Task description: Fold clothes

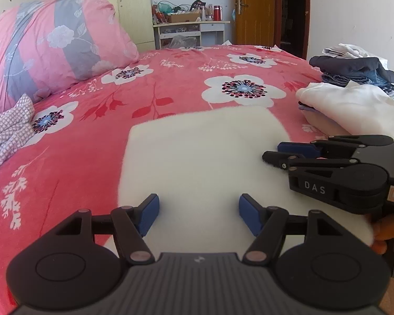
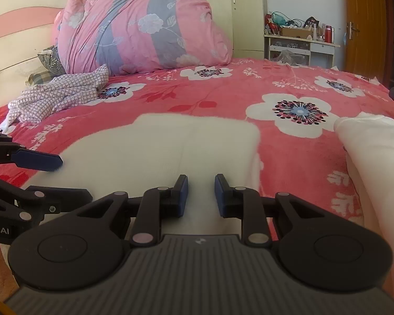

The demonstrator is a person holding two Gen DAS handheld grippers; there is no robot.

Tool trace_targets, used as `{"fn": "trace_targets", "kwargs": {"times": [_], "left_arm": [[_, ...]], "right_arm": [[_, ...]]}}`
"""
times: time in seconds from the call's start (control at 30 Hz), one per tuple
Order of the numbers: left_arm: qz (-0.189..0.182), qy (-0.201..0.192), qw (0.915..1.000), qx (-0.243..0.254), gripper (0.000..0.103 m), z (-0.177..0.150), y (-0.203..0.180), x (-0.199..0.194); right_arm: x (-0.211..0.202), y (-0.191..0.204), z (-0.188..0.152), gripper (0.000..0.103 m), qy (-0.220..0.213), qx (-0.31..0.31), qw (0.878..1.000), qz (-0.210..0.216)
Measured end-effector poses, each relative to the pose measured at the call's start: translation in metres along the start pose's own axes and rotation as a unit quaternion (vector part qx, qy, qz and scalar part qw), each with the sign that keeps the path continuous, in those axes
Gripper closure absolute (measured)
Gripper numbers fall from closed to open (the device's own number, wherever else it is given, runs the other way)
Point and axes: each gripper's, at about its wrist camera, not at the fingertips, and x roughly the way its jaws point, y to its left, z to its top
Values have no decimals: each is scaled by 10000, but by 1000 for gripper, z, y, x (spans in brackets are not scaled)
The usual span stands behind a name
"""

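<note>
Left wrist view.
- White fleecy garment (image 1: 202, 157): folded to a rough rectangle, flat on the pink floral bed cover (image 1: 92, 136); lies straight ahead of and under the left gripper (image 1: 199, 215), long axis running away from the camera toward the far side of the bed.
- Left gripper: blue pads set wide apart over the near edge of the garment, nothing pinched between them; contact with the fabric cannot be told.
- Right gripper (image 1: 271, 151): enters from the right edge, lying across the garment's right side, tips pointing left; fingers close together with a narrow gap, whether cloth sits in it not visible.
- Stack of folded clothes (image 1: 354, 99): white piece at the front, dark and denim pieces behind, on the bed right of the garment, nearer the right gripper.
- Checked cloth (image 1: 8, 131): crumpled, far left, well apart.

Right wrist view.
- White fleecy garment (image 2: 170, 149): directly ahead and beneath the right gripper (image 2: 201, 194); a faint crease runs front to back.
- Right gripper: pads a little apart, no fabric visibly caught.
- Left gripper (image 2: 56, 162): comes in from the left edge at the garment's left border; only one blue pad shows here.
- Judgement: both grippers at the near edge, garment squarely between; stack closest to the right.
</note>
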Motion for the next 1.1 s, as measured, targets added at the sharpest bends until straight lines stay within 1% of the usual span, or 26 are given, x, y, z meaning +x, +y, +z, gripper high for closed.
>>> {"fn": "trace_targets", "kwargs": {"times": [0.93,1.03,1.1], "left_arm": [[293,94,9994,169,34,2,-12,0],[329,96,9992,203,34,2,-13,0],[359,93,9990,230,34,2,-14,-1]], "right_arm": [[1,-3,-3,82,-74,32,9999,71],[1,-4,-1,82,-49,34,9999,83],[0,-6,10,81,89,67,9998,166]]}}
